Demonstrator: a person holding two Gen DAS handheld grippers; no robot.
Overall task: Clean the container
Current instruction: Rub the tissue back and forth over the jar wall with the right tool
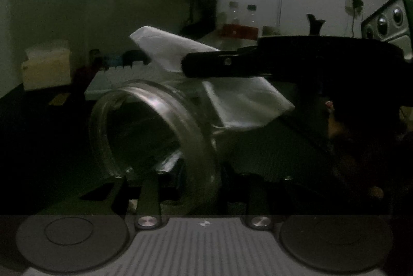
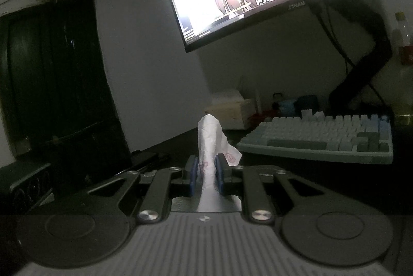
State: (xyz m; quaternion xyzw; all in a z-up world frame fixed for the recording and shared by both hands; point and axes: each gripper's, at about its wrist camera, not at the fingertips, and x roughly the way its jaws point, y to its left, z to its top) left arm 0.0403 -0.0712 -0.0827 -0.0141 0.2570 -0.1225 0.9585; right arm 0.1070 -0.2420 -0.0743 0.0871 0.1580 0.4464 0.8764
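Two grippers work: the right gripper (image 2: 206, 174) pinches a white crumpled tissue (image 2: 210, 139); the left gripper (image 1: 180, 172) grasps a clear round glass jar (image 1: 152, 131). Next, I think, wipe inside.

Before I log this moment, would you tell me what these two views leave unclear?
- Left wrist view: the left hand-held gripper fingertips sit behind the glass jar, so the grip is unclear.
- Same view: the jar's base is hidden by the tissue.
- Right wrist view: the jar is out of frame.
- Both views: dim light hides any dirt.
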